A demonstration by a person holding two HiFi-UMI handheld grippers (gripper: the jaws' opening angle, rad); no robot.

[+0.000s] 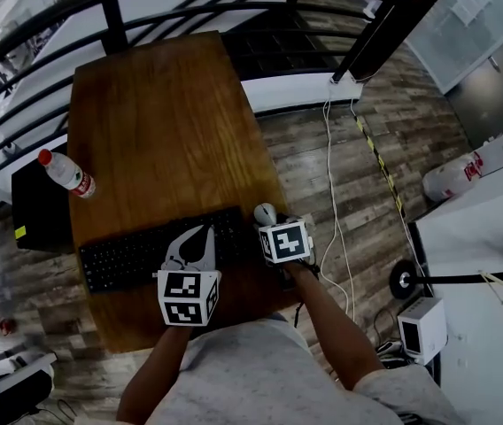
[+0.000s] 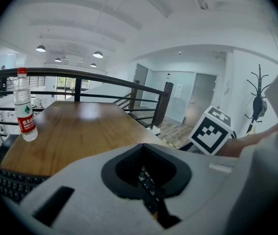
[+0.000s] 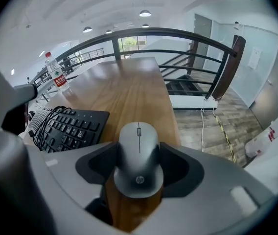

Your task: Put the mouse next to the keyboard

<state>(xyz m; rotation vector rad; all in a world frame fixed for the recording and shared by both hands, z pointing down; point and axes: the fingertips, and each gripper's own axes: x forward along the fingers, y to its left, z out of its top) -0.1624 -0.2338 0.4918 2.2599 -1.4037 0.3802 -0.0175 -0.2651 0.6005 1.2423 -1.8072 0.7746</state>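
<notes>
Head view dim; gripper views brighter under round ceiling lamps [image 2: 97, 54] at 11 to 12 o'clock, fisheye-bent, corners black. Brown wooden desk [image 2: 80, 119] shows pale sheen; grey plastic mouse [image 3: 138, 155] sharp.

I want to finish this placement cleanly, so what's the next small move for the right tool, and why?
Probably open the right tool and let go: its jaws are closed on the mouse, which already sits just right of the keyboard, apparently low over the table.
</notes>
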